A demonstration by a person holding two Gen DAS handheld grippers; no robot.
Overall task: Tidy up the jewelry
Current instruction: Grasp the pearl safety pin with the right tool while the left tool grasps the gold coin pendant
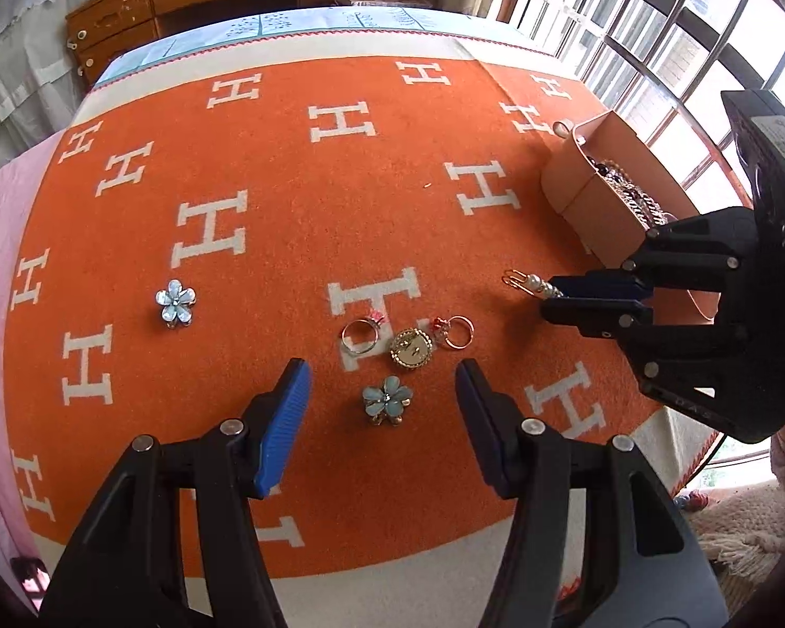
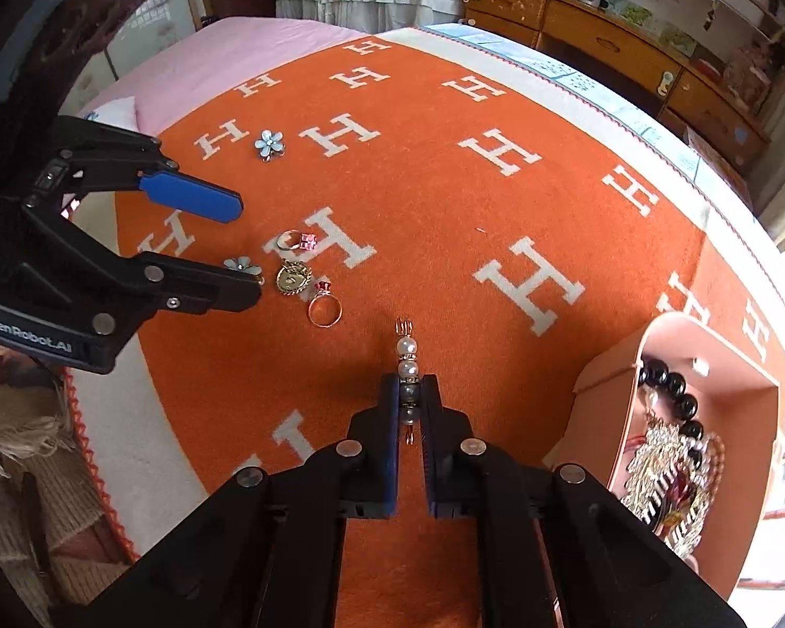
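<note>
While the right hand-held gripper (image 2: 409, 408) sits clamped on the pearl bar pin (image 2: 407, 366), jaws pressed against the darker beads at its near end, this reads as the pick step of sorting loose pieces into the pink organizer box (image 2: 609, 361). Pin's far end with the gold loops pokes out past the fingertips, low over the orange H-pattern blanket (image 1: 298, 199); can't tell if it is lifted clear yet. Box stands just to the right of the pin, near the blanket's edge, already holding a black bead bracelet (image 2: 670, 392) and a rhinestone piece (image 2: 664, 466). Next move, as I judge it: lift, swing right over the box wall, then release without snagging what's inside; grip is on round beads, so slip risk. Left hand-held gripper (image 1: 382, 392) is about half open, empty, pointing down with a blue flower brooch (image 1: 387, 399) between its fingers, pads not touching it, so likely the next pick. Just beyond that brooch: silver ring with pink stone (image 1: 360, 336), gold round charm (image 1: 412, 349), rose-gold ring with red stone (image 1: 455, 332). Second blue flower brooch (image 1: 175, 302) lies well apart, to the left.
</note>
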